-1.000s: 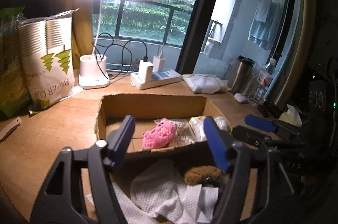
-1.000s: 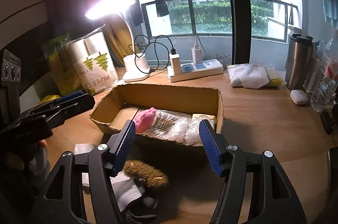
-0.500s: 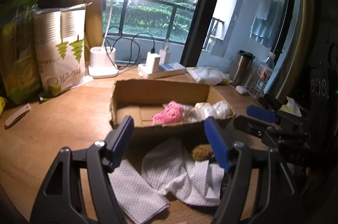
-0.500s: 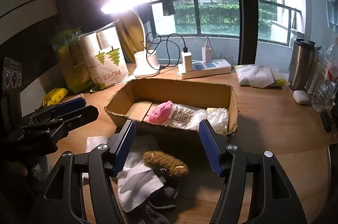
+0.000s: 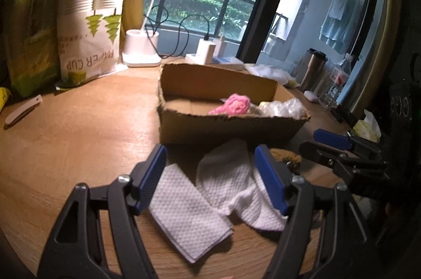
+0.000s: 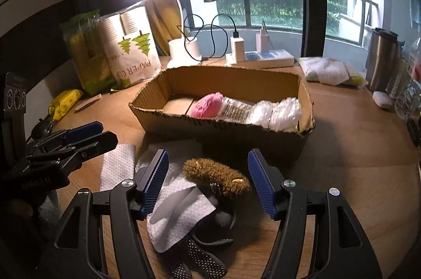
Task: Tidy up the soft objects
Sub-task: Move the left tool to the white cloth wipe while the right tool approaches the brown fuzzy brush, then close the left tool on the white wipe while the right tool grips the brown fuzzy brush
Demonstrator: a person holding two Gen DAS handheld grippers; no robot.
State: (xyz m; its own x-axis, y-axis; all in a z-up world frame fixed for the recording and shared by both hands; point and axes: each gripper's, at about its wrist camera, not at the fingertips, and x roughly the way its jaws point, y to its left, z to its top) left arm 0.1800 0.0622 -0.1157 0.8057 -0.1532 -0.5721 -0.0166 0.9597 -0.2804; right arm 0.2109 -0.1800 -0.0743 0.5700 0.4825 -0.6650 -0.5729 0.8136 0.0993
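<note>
A low cardboard box (image 5: 231,125) (image 6: 226,131) on the wooden table holds a pink knitted piece (image 5: 235,104) (image 6: 208,105) and clear plastic packets (image 6: 273,111). In front of it lie white textured cloths (image 5: 223,184) (image 6: 179,202), a brown fuzzy item (image 6: 215,175) (image 5: 285,156) and a dark dotted glove (image 6: 200,252). My left gripper (image 5: 213,173) hovers open above the white cloths, nothing between its fingers. My right gripper (image 6: 208,181) is open around the space over the brown item, apart from it. Each gripper appears at the edge of the other's view.
Behind the box stand a lit desk lamp (image 6: 184,50), a power strip with chargers (image 6: 260,59), a paper-cup bag (image 5: 89,26) and a green bag (image 5: 29,29). A steel tumbler (image 6: 381,58), bottles and folded cloths (image 6: 329,71) sit at the right.
Both grippers have sunk and pulled back from the box. The white cloths and brown item in front of it now show more fully between the fingers. Jaw widths look unchanged.
</note>
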